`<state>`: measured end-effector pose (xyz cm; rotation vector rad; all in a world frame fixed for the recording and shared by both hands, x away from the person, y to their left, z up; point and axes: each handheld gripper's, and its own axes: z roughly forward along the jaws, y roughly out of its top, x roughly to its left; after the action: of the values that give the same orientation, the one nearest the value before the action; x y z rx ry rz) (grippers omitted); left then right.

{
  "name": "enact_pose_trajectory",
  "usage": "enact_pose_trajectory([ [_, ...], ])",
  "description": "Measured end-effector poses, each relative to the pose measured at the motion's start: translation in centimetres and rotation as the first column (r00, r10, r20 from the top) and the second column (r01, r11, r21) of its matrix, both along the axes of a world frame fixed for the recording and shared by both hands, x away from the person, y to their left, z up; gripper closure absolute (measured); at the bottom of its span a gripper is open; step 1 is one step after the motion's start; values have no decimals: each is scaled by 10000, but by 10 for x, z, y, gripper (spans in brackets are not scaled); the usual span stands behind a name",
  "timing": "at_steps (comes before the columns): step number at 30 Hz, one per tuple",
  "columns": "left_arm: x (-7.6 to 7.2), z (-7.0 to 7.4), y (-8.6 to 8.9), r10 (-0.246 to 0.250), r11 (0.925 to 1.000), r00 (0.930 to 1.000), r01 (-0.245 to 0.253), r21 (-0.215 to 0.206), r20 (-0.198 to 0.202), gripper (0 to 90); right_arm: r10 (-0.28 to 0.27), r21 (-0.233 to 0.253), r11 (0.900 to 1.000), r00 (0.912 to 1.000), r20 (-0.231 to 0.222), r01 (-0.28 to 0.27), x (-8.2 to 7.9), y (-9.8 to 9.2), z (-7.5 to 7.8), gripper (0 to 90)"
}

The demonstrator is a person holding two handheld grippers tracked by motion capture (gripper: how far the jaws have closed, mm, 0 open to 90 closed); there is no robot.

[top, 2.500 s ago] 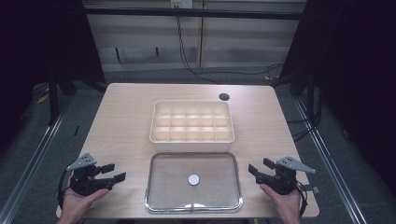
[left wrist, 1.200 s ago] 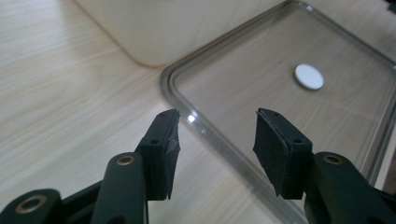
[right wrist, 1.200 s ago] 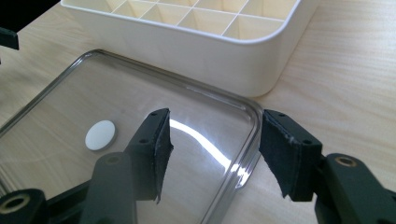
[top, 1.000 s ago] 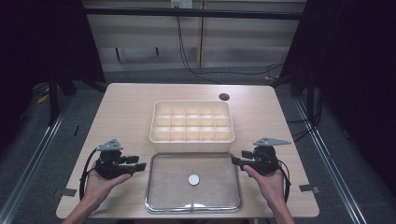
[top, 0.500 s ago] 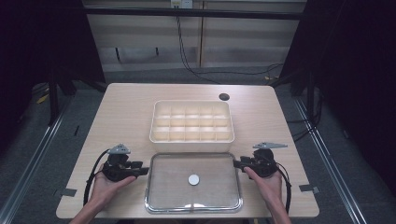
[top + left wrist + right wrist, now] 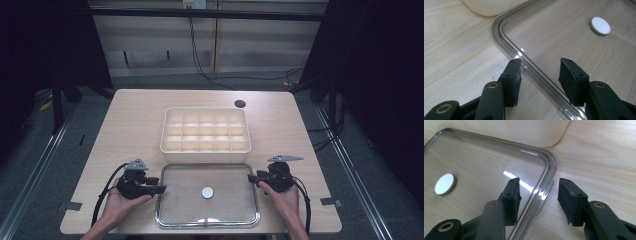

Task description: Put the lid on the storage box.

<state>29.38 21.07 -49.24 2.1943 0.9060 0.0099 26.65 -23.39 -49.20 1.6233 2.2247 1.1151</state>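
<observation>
A clear plastic lid (image 6: 176, 200) lies flat near the table's front edge, with a small white disc (image 6: 207, 192) at its middle. Behind it stands a cream divided box (image 6: 205, 130) with several empty cells. My left gripper (image 6: 161, 189) is open at the lid's left rim (image 6: 534, 71), one jaw on each side of the edge. My right gripper (image 6: 251, 178) is open at the lid's right rim (image 6: 543, 192), straddling it the same way. The white disc (image 6: 600, 25) (image 6: 445, 184) shows beyond the jaws in both gripper views.
A dark round hole (image 6: 240, 103) sits in the wooden tabletop (image 6: 130, 120) behind the box. Cables trail from both grippers toward the front edge. Bare table lies to either side of the box. Dark floor and metal rails surround the table.
Both grippers moved in from the table's front corners toward the lid. They now sit at its left and right rims with the jaws around the edges.
</observation>
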Motion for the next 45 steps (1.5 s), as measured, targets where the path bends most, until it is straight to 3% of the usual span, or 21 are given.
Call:
enact_pose_trajectory([
  [6,-1,-1,-2,-100,9999,9999,99,98,128,535,50,-150,9999,9999,-109,-52,0,3,-3,524],
  [11,-2,-2,-4,-191,9998,9996,189,104,225,561,-51,12,10000,9998,-167,51,0,5,-5,533],
  [17,-3,-2,-4,-171,9996,9991,162,248,385,600,-180,310,9993,9996,-203,186,-1,5,-6,550],
  [22,-3,-2,-3,-289,9994,9991,283,200,308,618,-523,993,9934,9976,-453,566,-1,-1,-8,583],
  [25,-3,-3,-2,-267,9996,9990,265,71,353,619,-768,1664,9821,9944,-729,880,-1,-5,-11,577],
  [30,-5,-4,1,-247,9997,9992,250,-74,323,625,-853,2034,9736,9916,-967,1036,-2,-6,-11,557],
  [31,-6,-4,1,-252,9997,9991,253,-24,341,625,-973,2328,9649,9886,-1147,1220,-2,-7,-12,551],
  [33,-6,-3,1,-263,9997,9990,264,-15,349,625,-985,2430,9620,9884,-1154,1243,-2,-8,-13,551],
  [34,-6,-4,1,-263,9997,9990,264,-20,355,625,-1056,2631,9551,9862,-1275,1363,-2,-9,-13,551],
  [35,-6,-4,1,-263,9996,9990,265,-47,357,625,-1130,3124,9374,9828,-1458,1541,-3,-13,-14,558],
  [36,-6,-4,1,-263,9996,9990,265,-47,357,625,-1130,3124,9374,9828,-1458,1541,-3,-13,-14,558],
  [37,-6,-4,1,-255,9997,9990,257,-50,367,625,-1132,3347,9290,9824,-1487,1577,-5,-15,-16,563],
  [41,-6,-3,1,-268,9996,9990,268,16,367,625,-1153,3412,9258,9812,-1544,1625,-6,-16,-15,583],
  [43,-7,-3,2,-206,9998,9992,206,23,348,625,-1170,3677,9151,9817,-1502,1653,-7,-18,-14,620],
  [44,-7,-3,2,-206,9998,9992,206,23,348,625,-1170,3677,9151,9817,-1502,1653,-7,-18,-14,620],
  [45,-7,-3,2,-145,9999,9992,145,3,361,626,-1174,3981,9019,9820,-1477,1678,-8,-20,-14,648],
])
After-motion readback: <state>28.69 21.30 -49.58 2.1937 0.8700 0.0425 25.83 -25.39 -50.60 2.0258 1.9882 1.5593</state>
